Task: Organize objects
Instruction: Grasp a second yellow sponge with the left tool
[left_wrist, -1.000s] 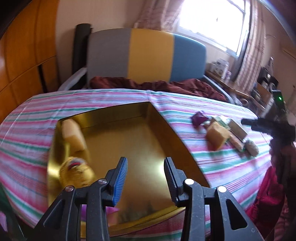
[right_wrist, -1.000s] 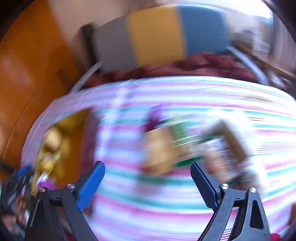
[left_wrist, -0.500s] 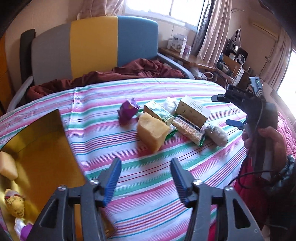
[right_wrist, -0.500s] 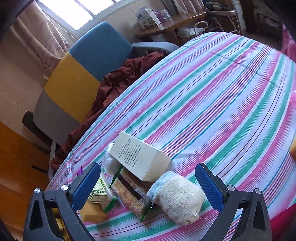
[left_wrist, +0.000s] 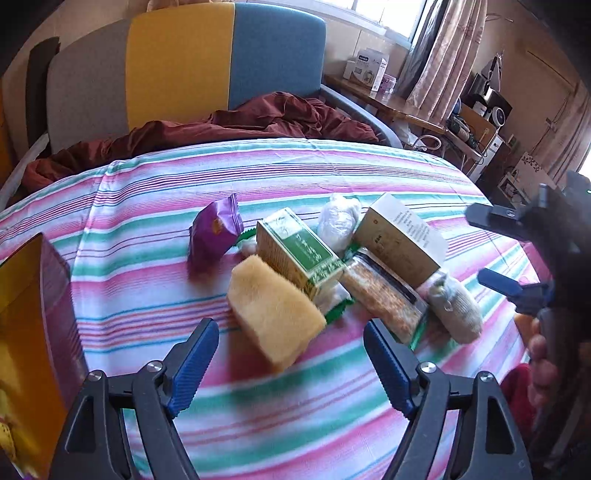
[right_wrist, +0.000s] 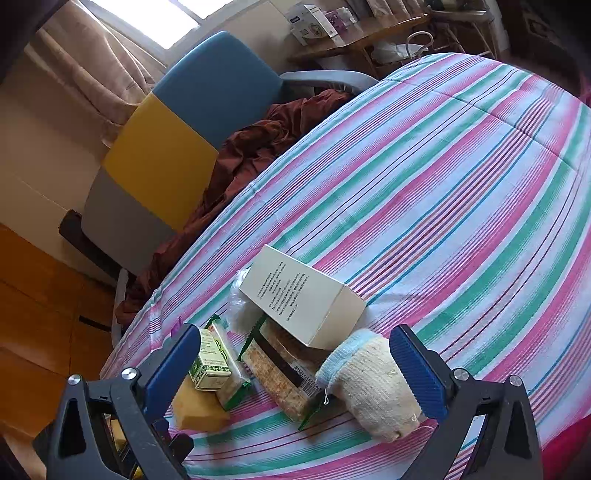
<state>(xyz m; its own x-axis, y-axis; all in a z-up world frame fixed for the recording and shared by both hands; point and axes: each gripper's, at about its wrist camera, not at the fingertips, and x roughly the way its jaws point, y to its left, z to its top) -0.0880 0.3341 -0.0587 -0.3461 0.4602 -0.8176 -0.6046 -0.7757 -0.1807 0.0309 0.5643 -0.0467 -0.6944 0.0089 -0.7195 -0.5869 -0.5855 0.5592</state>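
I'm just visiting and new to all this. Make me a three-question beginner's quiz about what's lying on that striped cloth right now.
1. True or false: the yellow sponge block lies in front of the left gripper, untouched.
2. Which item leans on the green box? A) purple packet B) yellow sponge block C) rolled sock
3. Fill in: the white box rests partly on a packet of ____.

Key: 1 true; 2 B; 3 crackers, as far as the wrapper shows.
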